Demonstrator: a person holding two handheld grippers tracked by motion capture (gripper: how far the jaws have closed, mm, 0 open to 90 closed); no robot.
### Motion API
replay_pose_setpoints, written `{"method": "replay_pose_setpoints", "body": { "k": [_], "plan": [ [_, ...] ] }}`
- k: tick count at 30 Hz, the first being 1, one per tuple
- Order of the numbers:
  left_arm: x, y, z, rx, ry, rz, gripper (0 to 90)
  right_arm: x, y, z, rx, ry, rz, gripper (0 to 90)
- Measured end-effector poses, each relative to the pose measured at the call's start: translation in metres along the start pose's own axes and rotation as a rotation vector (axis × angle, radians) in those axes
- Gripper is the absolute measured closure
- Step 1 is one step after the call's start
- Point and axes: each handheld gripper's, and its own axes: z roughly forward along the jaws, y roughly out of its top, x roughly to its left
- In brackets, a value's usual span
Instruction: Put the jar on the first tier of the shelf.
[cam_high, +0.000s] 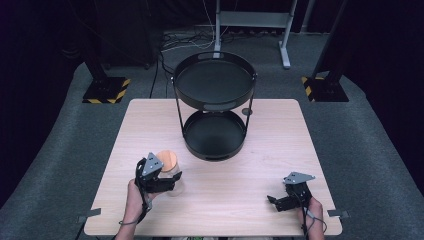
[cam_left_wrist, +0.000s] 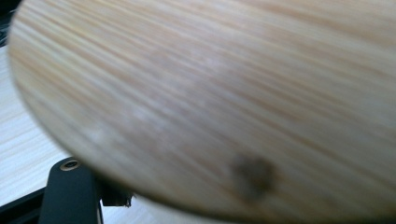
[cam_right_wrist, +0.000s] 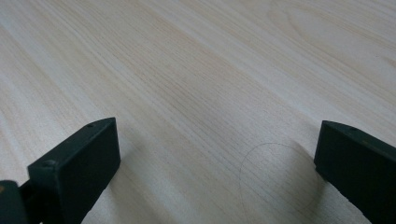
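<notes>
Gripping was what the left gripper (cam_high: 170, 179) appeared to be doing: its jaws sat at either side of a clear jar (cam_high: 172, 182) with a round wooden lid (cam_high: 167, 161), near the left front of the table (cam_high: 280, 150), though how firmly they pressed on the glass could not be told from above. In the left gripper view the lid (cam_left_wrist: 224, 93) loomed very close and blurred, its pale grain and a dark knot plain, with one black jaw poking out beneath its lower edge. The right gripper (cam_high: 274, 201) lay idle at the near right, well apart from the jar; in the right gripper view its jaws stood spread wide with nothing but bare tabletop (cam_right_wrist: 196, 70) between them. Farther off, at the middle far side of the table, stood a black two-tier tray stand (cam_high: 215, 80), both round trays looking empty.

The step in hand seemed to be the taking hold of the jar. The next move would likely call for a firm, level lift so the lid stayed seated, then a carry toward the stand, clearing the rim of the lower tray (cam_high: 215, 152) and keeping away from the thin upright posts.
</notes>
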Motion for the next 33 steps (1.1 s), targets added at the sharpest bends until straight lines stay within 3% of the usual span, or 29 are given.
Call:
{"method": "replay_pose_setpoints", "body": {
  "k": [33],
  "plan": [
    [-0.002,0.043,0.022,-0.028,-0.017,0.049,25.4,0.000,0.000,0.000,0.001,0.001,0.001,0.0]
  ]
}}
